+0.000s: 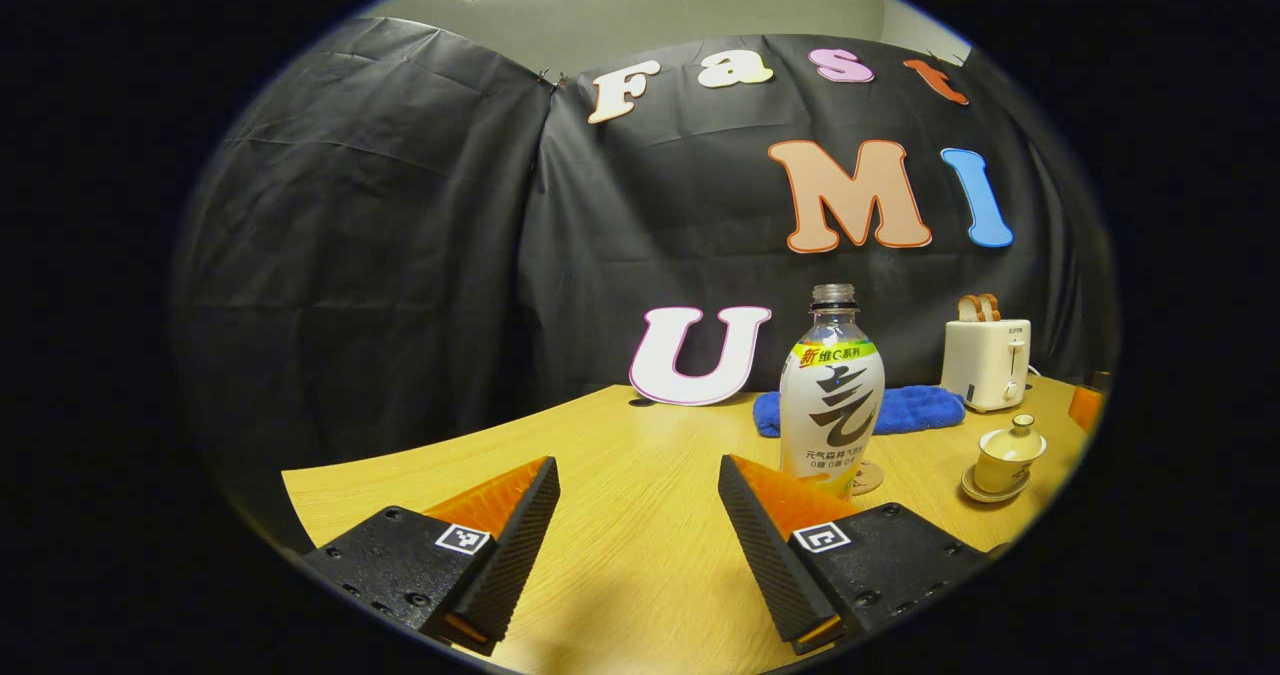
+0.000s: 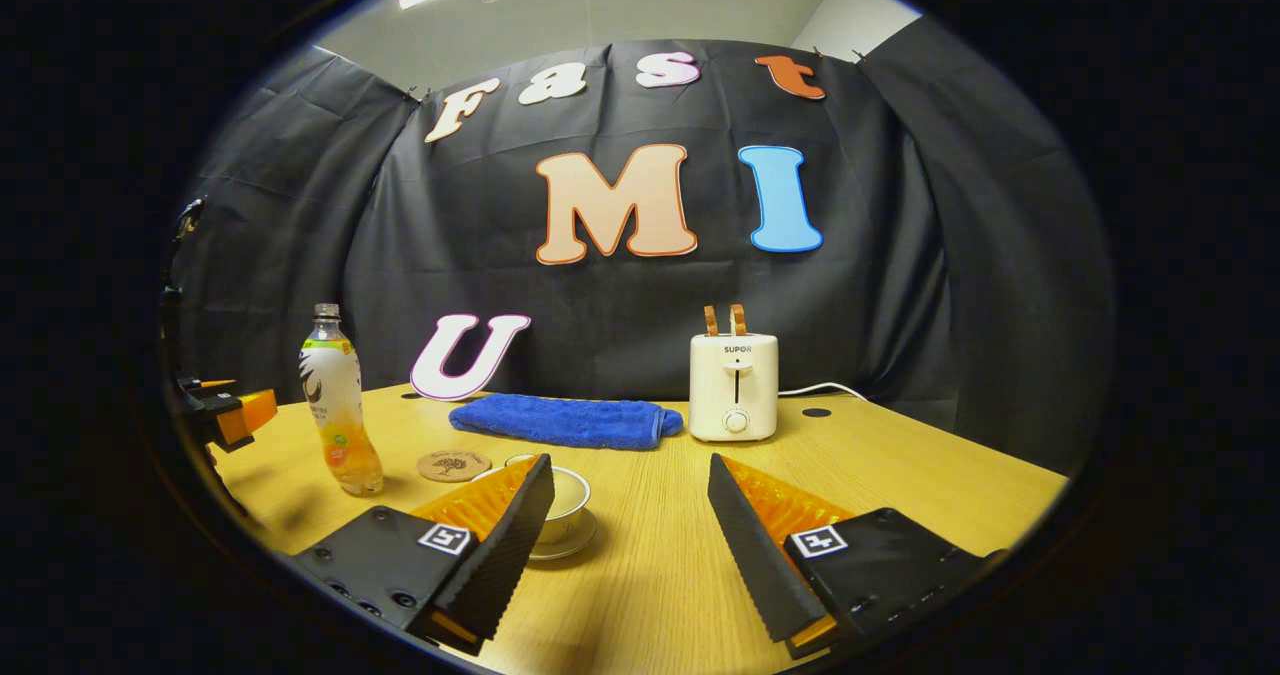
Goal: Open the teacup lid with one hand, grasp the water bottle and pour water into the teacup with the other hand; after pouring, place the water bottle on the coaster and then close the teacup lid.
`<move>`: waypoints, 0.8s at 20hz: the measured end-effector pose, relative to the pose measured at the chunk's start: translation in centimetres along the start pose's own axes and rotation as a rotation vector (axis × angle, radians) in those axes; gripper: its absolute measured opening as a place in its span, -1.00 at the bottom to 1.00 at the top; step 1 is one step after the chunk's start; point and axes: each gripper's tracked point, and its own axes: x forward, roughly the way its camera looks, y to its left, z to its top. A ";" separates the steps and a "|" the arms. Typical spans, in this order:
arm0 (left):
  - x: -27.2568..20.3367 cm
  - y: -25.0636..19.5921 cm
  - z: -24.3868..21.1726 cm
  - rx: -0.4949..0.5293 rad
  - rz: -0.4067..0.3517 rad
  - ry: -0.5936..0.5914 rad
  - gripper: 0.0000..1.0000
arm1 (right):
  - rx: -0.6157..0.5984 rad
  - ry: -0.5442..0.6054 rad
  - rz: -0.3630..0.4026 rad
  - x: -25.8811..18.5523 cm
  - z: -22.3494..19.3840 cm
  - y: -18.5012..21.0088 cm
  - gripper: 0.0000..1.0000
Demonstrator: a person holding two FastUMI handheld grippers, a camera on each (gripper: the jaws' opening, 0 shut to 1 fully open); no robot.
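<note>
A clear water bottle (image 1: 832,395) with a white and green label stands uncapped on the wooden table, just beyond my left gripper's right finger. My left gripper (image 1: 638,525) is open and holds nothing. The round cork coaster (image 1: 868,477) lies beside the bottle, bare. The cream teacup (image 1: 1008,452) sits on its saucer at the right with its knobbed lid on. In the right gripper view the bottle (image 2: 338,405) stands left of the coaster (image 2: 453,466). The teacup (image 2: 568,500) is partly hidden behind the left finger of my open right gripper (image 2: 630,525). The left gripper (image 2: 225,410) shows at the far left edge.
A blue towel (image 2: 565,420) lies along the back of the table (image 2: 900,475). A cream toaster (image 2: 733,385) with two slices of toast stands to its right, its cord trailing off behind. The black cloth wall closes off the back.
</note>
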 end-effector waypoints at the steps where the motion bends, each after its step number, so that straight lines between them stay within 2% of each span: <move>1: 0.0 -0.1 0.0 0.000 -0.002 0.001 0.87 | 0.000 0.000 0.000 0.0 0.0 0.0 0.87; 10: -0.2 -0.1 0.0 -0.001 -0.008 0.002 0.87 | 0.000 -0.001 0.001 0.1 0.0 0.0 0.87; 15: -0.2 0.0 0.1 0.000 -0.003 0.002 0.87 | 0.001 0.000 0.030 0.2 0.0 0.4 0.87; 16: -0.3 0.1 0.1 0.000 -0.002 0.002 0.87 | 0.001 0.000 0.039 0.1 -0.1 0.6 0.98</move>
